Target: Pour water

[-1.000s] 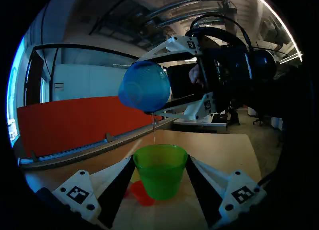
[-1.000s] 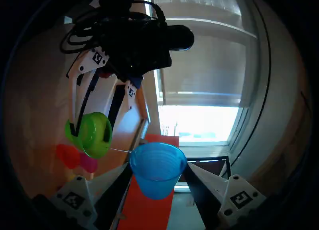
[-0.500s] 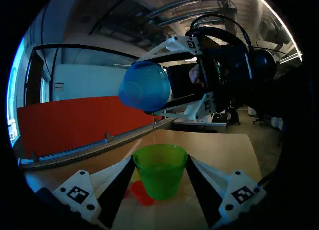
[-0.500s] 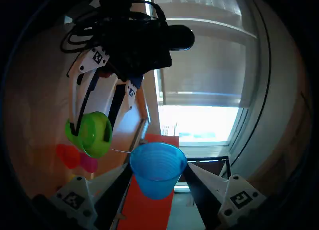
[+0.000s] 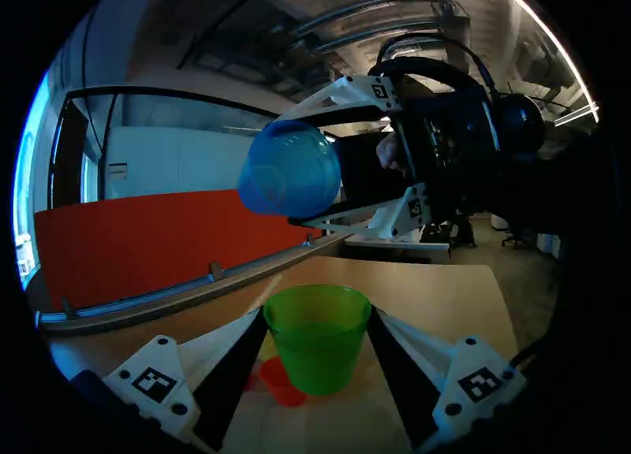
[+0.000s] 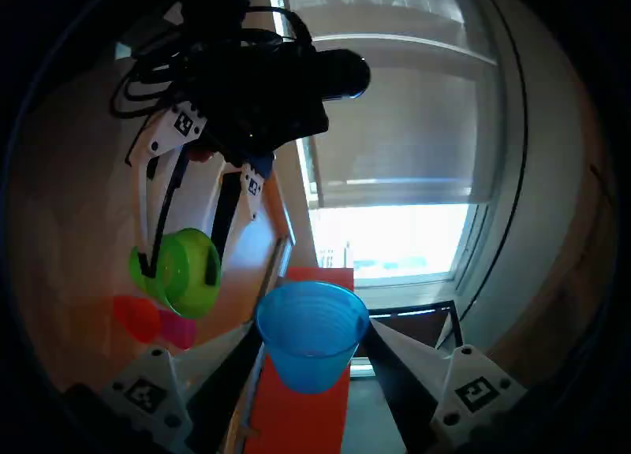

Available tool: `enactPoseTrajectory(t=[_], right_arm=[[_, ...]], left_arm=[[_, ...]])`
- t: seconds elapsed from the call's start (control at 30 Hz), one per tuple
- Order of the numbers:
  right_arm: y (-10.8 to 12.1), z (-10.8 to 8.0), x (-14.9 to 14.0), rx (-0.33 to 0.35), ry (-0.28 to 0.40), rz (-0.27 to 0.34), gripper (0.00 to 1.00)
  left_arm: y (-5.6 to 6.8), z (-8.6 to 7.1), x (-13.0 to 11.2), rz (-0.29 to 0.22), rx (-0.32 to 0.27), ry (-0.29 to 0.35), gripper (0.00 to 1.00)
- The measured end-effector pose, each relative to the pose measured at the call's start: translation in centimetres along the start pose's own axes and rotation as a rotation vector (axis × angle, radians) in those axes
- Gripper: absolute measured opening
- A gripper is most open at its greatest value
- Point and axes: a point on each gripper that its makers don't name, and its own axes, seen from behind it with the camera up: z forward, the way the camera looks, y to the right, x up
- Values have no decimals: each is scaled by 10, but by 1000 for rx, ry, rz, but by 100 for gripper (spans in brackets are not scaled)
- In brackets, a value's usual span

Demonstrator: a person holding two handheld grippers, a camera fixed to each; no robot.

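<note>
- My left gripper [image 5: 315, 318] is closed on a translucent green plastic cup [image 5: 317, 347], with one finger pressing on each side of its wall.
- The green cup stands upright between those fingers, just above a pale wooden table [image 5: 442, 292]. A water line shows partway up inside it.
- My right gripper [image 6: 313, 328] clamps a translucent blue plastic cup [image 6: 311, 344], its two fingers tight against opposite sides.
- In the left gripper view the blue cup is tipped over on its side, hanging higher than the green cup and a little beyond it. The two cups are apart.
- My hand [image 5: 388, 148] shows behind the right gripper's dark body.
- A small red plastic cup [image 5: 280, 379] lies on the table just beside the green cup's base. In the right gripper view a pink cup [image 6: 177, 332] sits next to it.
- An orange wall panel [image 5: 142, 241] runs along the far edge of the table.
- A bright window [image 6: 386, 241] lies beyond the blue cup in the right gripper view.
</note>
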Motion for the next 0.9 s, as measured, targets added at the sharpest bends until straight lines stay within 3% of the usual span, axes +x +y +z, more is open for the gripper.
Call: enactPoseTrajectory(t=[0.9], right_arm=[[-8,-10,-10,-51,31,422,90]], left_arm=[[-3,-5,-1,4,14,-7,88]])
